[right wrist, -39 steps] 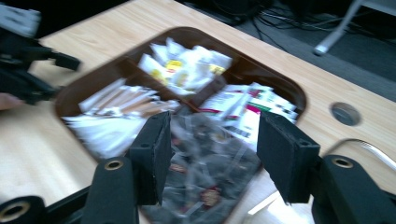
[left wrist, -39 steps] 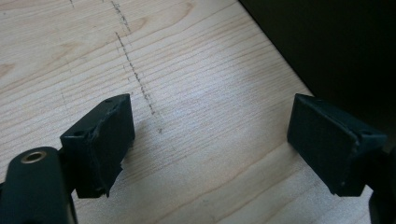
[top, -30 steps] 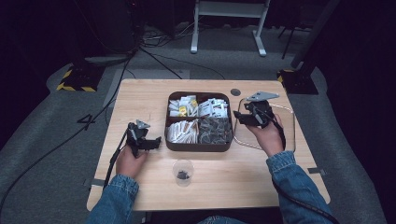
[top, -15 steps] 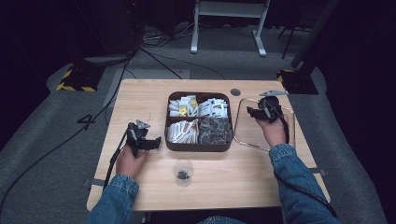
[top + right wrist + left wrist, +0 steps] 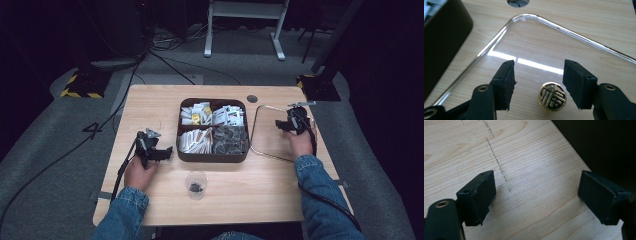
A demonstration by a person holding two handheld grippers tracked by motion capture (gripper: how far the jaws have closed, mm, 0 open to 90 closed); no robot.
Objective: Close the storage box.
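STEP: approach to lid knob | right gripper: jaws apart, nothing gripped, have just been opening | gold knob between jaws, on clear lid at 3 o'clock of divided box | NEXT: lower, close squarely on knob | left gripper: wide open, empty.

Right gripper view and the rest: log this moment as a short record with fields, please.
setting: wooden table
centre: dark divided box with sorted packets
right of box: clear lid, lying flat
on lid: round gold knob
right hand-held gripper: jaws apart, straddling the knob without touching it; they have just been opening
left hand-held gripper: open over bare wood beside the box
near edge: clear plastic cup with small dark items inside
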